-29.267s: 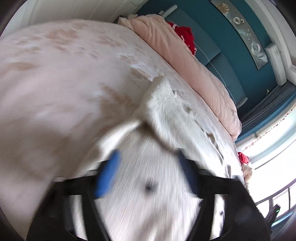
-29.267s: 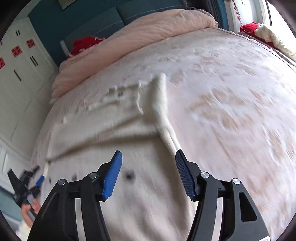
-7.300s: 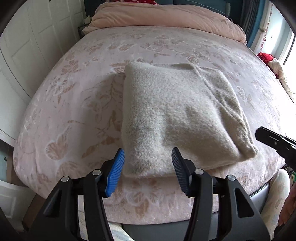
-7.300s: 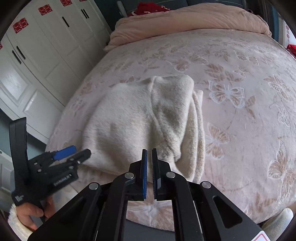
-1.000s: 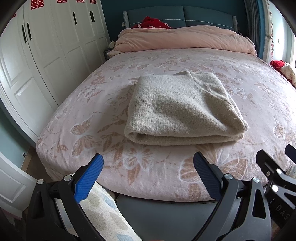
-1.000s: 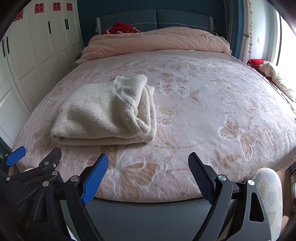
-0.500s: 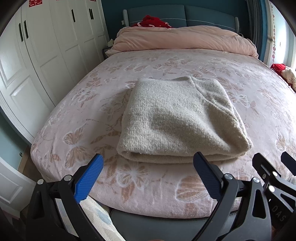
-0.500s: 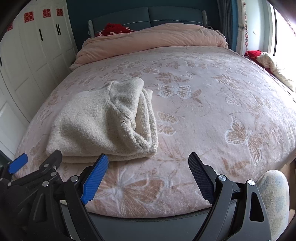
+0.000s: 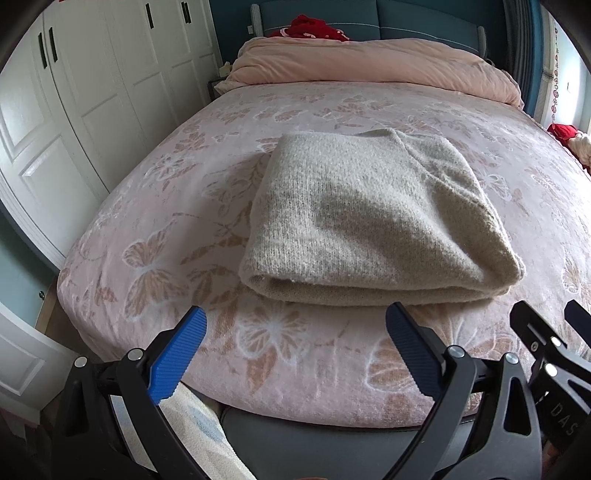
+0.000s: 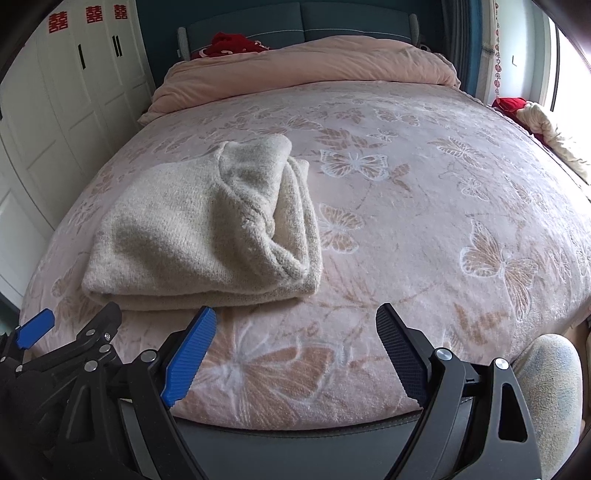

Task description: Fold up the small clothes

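A cream knitted sweater [image 9: 369, 218] lies folded in a thick rectangle on the pink butterfly bedspread [image 9: 177, 206], near the foot of the bed. It also shows in the right wrist view [image 10: 207, 225], left of centre. My left gripper [image 9: 295, 354] is open and empty, just short of the sweater's near fold. My right gripper [image 10: 295, 358] is open and empty over the bed's foot edge, to the right of the sweater. The left gripper's body shows at the lower left of the right wrist view [image 10: 66, 354].
A rolled pink duvet [image 9: 369, 62] and a red item [image 9: 306, 27] lie at the headboard. White wardrobe doors [image 9: 74, 110] stand along the left. A dark bed frame edge [image 10: 295, 443] runs below the grippers. Clothes [image 10: 546, 129] are piled at the right by the window.
Both grippers have moved closer to the bed and the sweater looms larger. Their jaws stay open. The sweater has not moved.
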